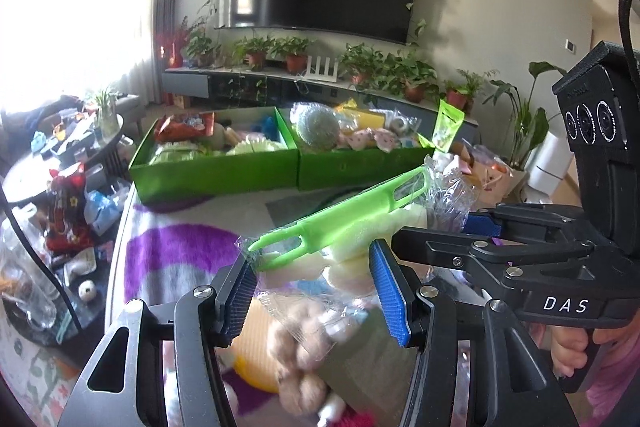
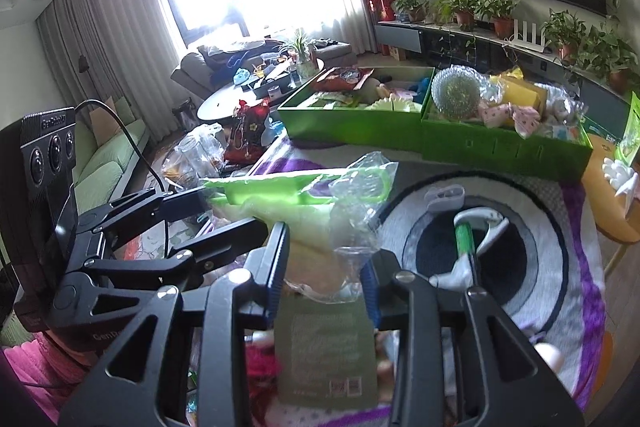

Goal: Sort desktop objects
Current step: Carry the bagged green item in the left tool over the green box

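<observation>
- Left wrist view: the left tongs (image 1: 314,289) point forward over the desk (image 1: 180,247), their blue pads set moderately apart. The near end of a wrapped green brush (image 1: 340,217) lies between the fingertips; whether the pads press it cannot be told.
- The brush, a bright green plastic handle in clear wrapping with a pale yellow pad under it, is lifted above the desk and slants from the left tongs up and to the right.
- The right tongs (image 1: 476,227) reach in level from the right edge, a bare hand (image 1: 572,347) on their black grip. Their tip meets the far, crinkled end of the wrapper; the gap between the fingers is hidden here.
- Two green boxes (image 1: 296,167) stand side by side at the desk's far edge, both full of small goods, a steel scourer (image 1: 318,127) in the right one.
- Right wrist view: the right tongs (image 2: 324,267) are partly open, with clear wrapper bunched between the pads; a firm grip cannot be confirmed.
- The left tongs (image 2: 208,203) enter from the left, their two black fingers on either side of the brush's green and yellow end.
- A green-handled tool (image 2: 466,243) lies on the patterned cloth to the right of the right tongs, clear of both.
</observation>
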Motion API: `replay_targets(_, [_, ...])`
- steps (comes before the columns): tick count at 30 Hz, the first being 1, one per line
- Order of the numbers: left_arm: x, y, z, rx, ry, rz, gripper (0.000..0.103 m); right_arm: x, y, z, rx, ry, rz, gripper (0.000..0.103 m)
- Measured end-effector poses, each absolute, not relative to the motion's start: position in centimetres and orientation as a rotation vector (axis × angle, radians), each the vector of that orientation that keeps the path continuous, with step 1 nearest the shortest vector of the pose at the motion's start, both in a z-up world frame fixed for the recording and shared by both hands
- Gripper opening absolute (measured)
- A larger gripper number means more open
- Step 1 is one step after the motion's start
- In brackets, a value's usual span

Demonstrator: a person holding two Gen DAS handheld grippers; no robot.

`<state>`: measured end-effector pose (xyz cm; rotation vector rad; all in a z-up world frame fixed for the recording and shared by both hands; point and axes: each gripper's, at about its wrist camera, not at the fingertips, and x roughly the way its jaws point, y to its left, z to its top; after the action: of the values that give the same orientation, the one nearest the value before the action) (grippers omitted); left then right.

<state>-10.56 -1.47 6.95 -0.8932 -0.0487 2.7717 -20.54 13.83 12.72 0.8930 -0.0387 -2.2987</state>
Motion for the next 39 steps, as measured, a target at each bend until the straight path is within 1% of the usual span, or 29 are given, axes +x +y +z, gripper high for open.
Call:
replay_targets(21, [-19.7, -3.7, 10.8, -0.864, -0.029, 2.828, 0.055, -30.7, 11.8, 16.5, 0.893, -0.116, -2.274, 0.035])
replay_targets(39, [-24.9, -5.3, 13.4, -0.820, -0.040, 2.837, 0.055, -35.9, 10.5, 19.6, 0.856, -0.119, -2.312, 0.035])
